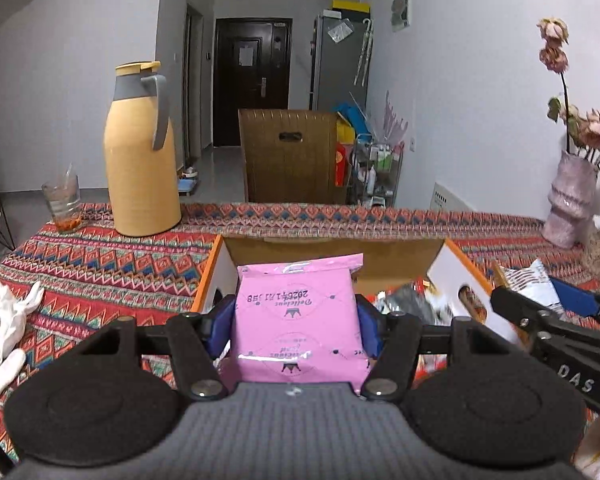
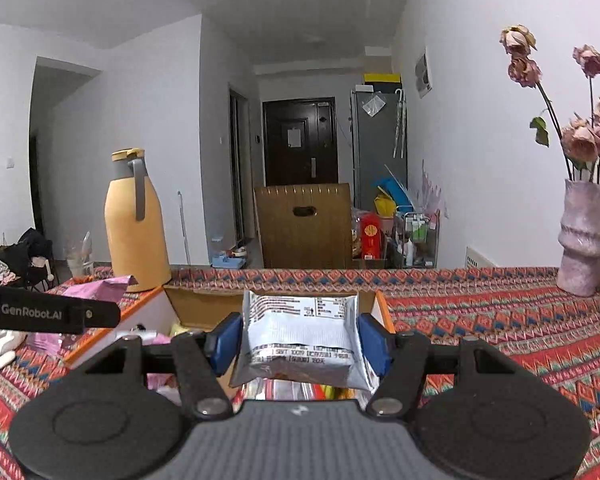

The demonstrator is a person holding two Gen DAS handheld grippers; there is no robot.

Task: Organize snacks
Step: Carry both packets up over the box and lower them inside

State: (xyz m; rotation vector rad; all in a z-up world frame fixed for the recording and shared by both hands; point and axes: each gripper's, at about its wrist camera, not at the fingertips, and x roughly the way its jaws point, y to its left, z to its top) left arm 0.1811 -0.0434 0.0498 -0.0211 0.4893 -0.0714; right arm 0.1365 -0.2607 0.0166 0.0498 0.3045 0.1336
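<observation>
An open cardboard box (image 1: 396, 256) with white side walls and orange edges sits on a worktop (image 1: 100, 264) covered in a red, blue and orange patterned cloth. Inside the box lie several snack packets (image 1: 410, 300), jumbled and partly blurred, so the kinds cannot be told apart. The left tongs (image 1: 295, 320) are clenched on a pink snack packet (image 1: 296, 316), its blue pads pressing both sides, and hold it above the near end of the box. The right tongs (image 2: 298, 340) grip a silver snack packet (image 2: 300, 332) with printed text in the same way, also over the box. Each pair of tongs shows at the edge of the other's view, side by side. Beyond the box, to the left, a tall yellow jug (image 1: 140, 152) with a grey handle stands on the worktop, a drinking glass (image 1: 62, 200) near it on its left. A white glove (image 1: 0, 328) lies at the left edge of the cloth. At the far right a pink vase (image 1: 570, 204) holds wilted pink flowers (image 1: 556, 44). Behind the worktop stands a brown chair back (image 1: 290, 152), with a dark door (image 1: 252, 80) farther off.
</observation>
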